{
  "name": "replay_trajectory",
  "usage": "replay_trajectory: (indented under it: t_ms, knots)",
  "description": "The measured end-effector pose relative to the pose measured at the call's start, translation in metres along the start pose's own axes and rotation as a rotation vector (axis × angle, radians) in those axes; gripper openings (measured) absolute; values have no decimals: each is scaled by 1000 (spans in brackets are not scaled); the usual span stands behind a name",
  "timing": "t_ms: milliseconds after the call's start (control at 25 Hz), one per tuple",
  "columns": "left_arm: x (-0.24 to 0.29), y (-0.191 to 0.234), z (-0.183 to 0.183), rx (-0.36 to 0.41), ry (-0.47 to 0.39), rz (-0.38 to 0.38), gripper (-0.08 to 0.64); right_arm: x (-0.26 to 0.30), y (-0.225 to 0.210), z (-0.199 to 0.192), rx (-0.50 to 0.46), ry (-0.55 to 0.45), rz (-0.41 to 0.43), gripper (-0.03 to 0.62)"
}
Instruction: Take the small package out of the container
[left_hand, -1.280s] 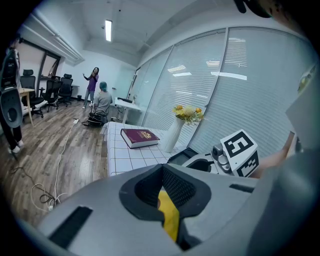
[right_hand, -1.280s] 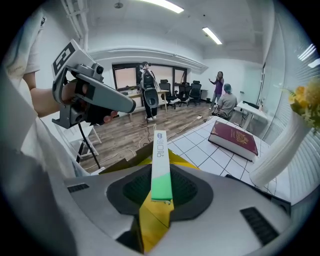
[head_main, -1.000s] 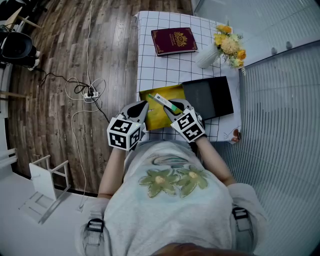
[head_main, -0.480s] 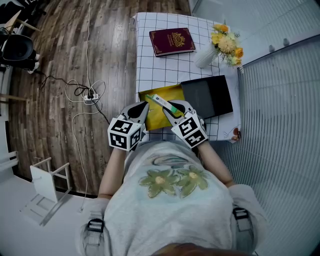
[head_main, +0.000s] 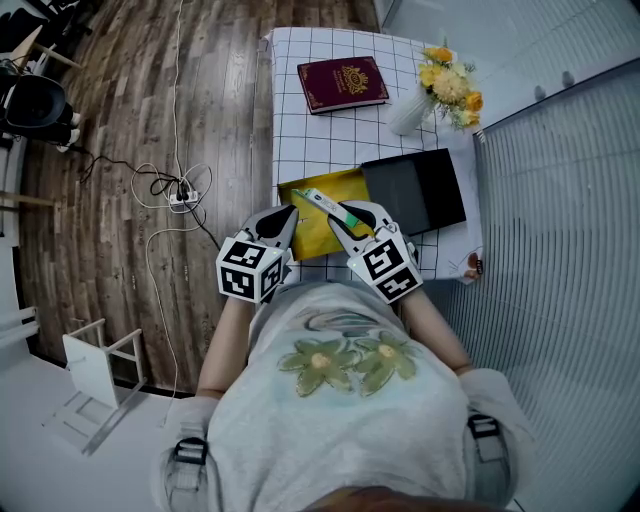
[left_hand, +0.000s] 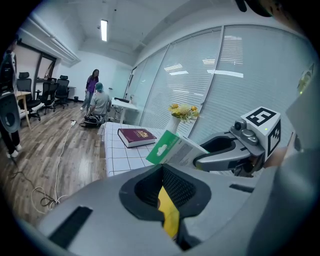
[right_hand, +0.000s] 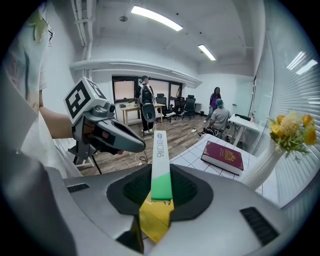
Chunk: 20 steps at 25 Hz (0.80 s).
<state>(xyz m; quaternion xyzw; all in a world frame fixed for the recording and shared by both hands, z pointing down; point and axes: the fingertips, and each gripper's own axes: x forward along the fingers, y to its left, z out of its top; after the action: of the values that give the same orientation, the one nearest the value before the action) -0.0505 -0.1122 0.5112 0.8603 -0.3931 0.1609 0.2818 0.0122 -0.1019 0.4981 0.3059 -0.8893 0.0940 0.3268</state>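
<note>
A yellow envelope-like container (head_main: 312, 228) lies at the near edge of the table. A small green-and-white package (head_main: 329, 207) sticks out over it, tilted. My right gripper (head_main: 349, 222) is shut on the package's near end; in the right gripper view the package (right_hand: 161, 167) rises between the jaws with yellow envelope material (right_hand: 154, 220) just below it. My left gripper (head_main: 283, 222) is shut on the container's left edge; yellow material (left_hand: 169, 216) shows pinched in its jaws. The left gripper view also shows the package (left_hand: 171, 147) and the right gripper (left_hand: 231, 151) close beside it.
The table (head_main: 310, 145) has a white grid cloth. A maroon book (head_main: 343, 82) lies at the far end, a vase of yellow flowers (head_main: 445, 88) at the far right, and a black tray (head_main: 415, 192) beside the container. Cables (head_main: 170, 185) lie on the wooden floor to the left.
The right gripper's marker cube has drifted slightly toward the person. The package, the container and the left gripper hold their places.
</note>
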Motion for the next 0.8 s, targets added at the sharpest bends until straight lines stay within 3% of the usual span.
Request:
replay_trajectory:
  t_ms: [800]
  knots:
    - [-10,-13,-11,11,3,8,8,-35,15,20,-17,-73,-17,91]
